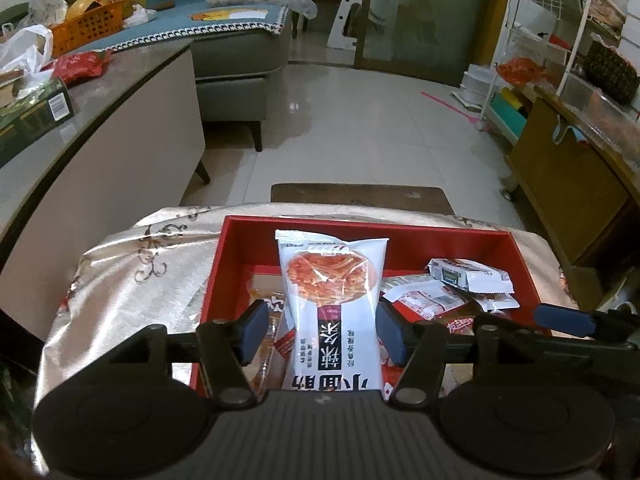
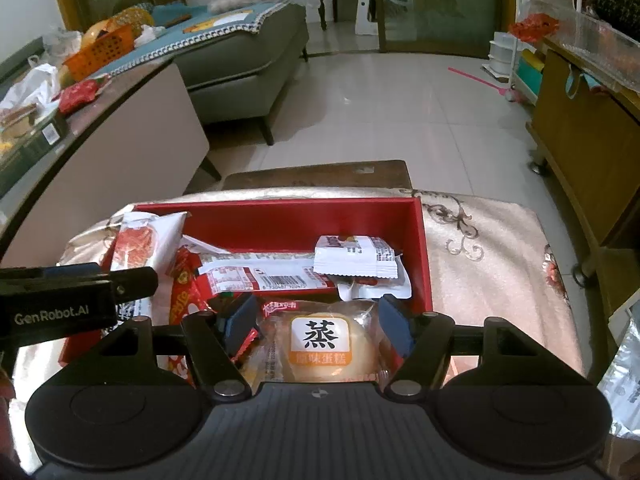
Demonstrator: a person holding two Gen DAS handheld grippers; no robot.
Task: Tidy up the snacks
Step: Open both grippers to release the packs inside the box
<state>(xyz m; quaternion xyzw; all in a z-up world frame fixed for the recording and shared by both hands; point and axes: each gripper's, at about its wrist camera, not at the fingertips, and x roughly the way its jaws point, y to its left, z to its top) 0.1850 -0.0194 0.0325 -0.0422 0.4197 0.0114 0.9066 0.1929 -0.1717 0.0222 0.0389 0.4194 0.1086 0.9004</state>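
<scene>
A red box (image 1: 360, 226) sits on a table under a shiny patterned cloth (image 1: 132, 272). Leaning in it is a white packet of spicy strips (image 1: 332, 280). It stands between the pads of my left gripper (image 1: 323, 332), which is open, with a gap at the left pad. In the right wrist view the same red box (image 2: 280, 220) holds several packets. My right gripper (image 2: 318, 322) is open around a steamed cake packet (image 2: 324, 340) lying at the box's near end. Small white packets (image 2: 356, 256) and a long red-and-white one (image 2: 260, 276) lie behind it.
A wooden stool (image 1: 360, 196) stands just beyond the table. At the left, a long counter (image 1: 100, 120) carries a red bag, plastic bags and an orange basket (image 1: 88, 28). A grey sofa (image 1: 240, 68) is farther back; a wooden cabinet (image 1: 568, 200) and white rack stand right.
</scene>
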